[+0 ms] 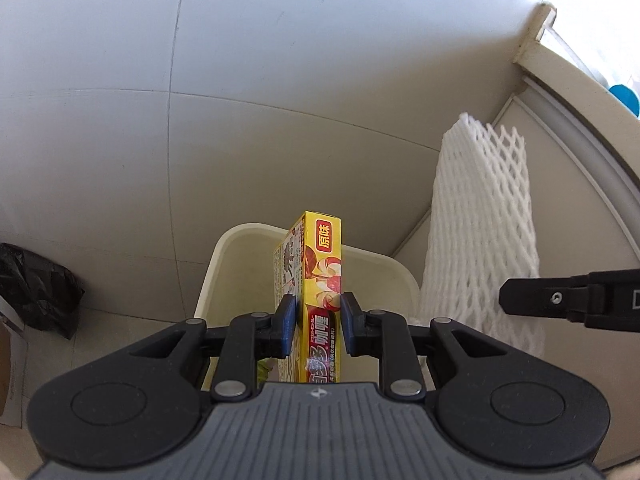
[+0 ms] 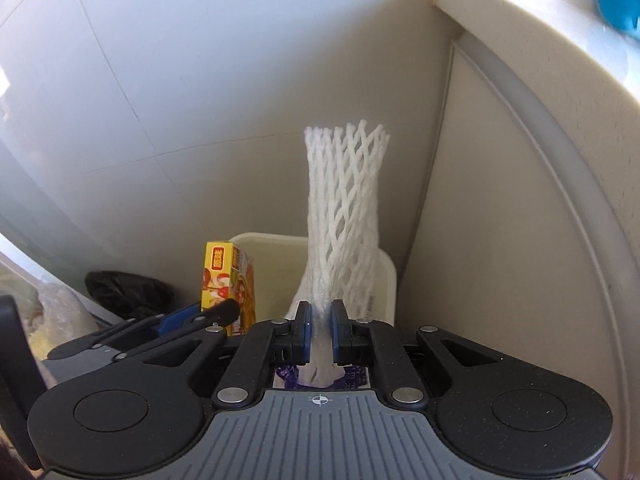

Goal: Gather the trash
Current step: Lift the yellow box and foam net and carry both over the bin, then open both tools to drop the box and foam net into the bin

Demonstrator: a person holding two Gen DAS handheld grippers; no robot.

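Observation:
My left gripper [image 1: 319, 320] is shut on a yellow curry box [image 1: 316, 280] and holds it upright over a cream waste bin [image 1: 224, 264]. My right gripper [image 2: 319, 328] is shut on a white foam fruit net [image 2: 344, 216] that stands up from its jaws over the same bin [image 2: 272, 248]. The net also shows in the left wrist view [image 1: 480, 240], with the right gripper's finger [image 1: 568, 300] beside it. The box [image 2: 228, 280] and left gripper [image 2: 200, 316] show at the left of the right wrist view.
A black plastic bag [image 1: 36, 288] lies on the floor left of the bin. A cream cabinet wall [image 2: 500, 240] stands close on the right. A pale tiled floor [image 1: 200, 80] lies beyond. A blue object [image 2: 618, 0] sits on a ledge at the upper right.

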